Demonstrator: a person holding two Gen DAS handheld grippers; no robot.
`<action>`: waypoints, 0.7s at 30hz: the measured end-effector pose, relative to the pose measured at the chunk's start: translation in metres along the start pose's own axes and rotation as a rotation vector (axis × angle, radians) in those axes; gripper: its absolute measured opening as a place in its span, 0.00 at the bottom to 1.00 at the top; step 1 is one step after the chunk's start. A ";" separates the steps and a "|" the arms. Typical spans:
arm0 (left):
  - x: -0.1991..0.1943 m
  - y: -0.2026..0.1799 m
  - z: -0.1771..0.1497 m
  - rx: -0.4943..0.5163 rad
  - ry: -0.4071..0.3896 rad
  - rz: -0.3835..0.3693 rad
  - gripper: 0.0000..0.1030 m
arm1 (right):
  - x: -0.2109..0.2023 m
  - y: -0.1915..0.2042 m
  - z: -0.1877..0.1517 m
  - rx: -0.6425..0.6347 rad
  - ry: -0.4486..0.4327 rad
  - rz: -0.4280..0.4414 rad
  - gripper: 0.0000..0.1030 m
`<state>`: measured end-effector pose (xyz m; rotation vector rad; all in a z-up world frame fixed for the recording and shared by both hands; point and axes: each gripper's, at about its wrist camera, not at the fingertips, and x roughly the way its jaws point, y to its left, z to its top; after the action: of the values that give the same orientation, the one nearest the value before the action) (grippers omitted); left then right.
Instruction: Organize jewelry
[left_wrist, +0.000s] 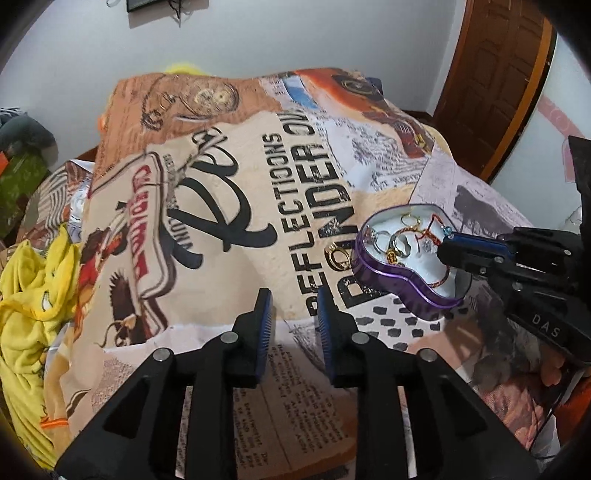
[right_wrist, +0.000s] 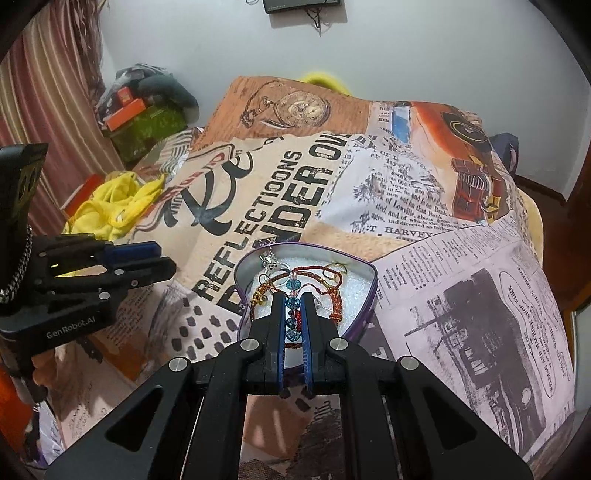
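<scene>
A: R gripper (right_wrist: 294, 301) lowers a beaded strand (right_wrist: 293, 316) into the purple tin (right_wrist: 364, 321) on the printed blanket (right_wrist: 461, 295); ease it down, release inside the rim.

B: Jaws pinched nearly together on the beads, I think. L gripper (left_wrist: 293, 295) slightly apart, empty; gold ring (left_wrist: 338, 257) lies beside the tin.

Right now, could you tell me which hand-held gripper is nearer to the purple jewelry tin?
Right. The right hand-held gripper sits over the purple jewelry tin, closed on a beaded strand. The left hand-held gripper hovers beside the tin, over the printed cloth.
</scene>
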<state>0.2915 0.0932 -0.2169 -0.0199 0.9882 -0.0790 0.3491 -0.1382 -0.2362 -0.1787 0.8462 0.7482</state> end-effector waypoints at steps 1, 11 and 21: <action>0.004 -0.002 0.002 0.009 0.009 -0.006 0.23 | 0.001 0.000 0.000 -0.003 0.005 -0.005 0.07; 0.038 -0.007 0.031 0.053 0.069 -0.019 0.23 | 0.007 -0.004 -0.003 0.000 0.062 0.010 0.09; 0.059 -0.021 0.040 0.138 0.118 -0.038 0.23 | -0.001 -0.005 -0.003 -0.001 0.031 0.002 0.21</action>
<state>0.3558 0.0673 -0.2425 0.0935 1.0989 -0.1853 0.3505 -0.1438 -0.2384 -0.1908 0.8750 0.7491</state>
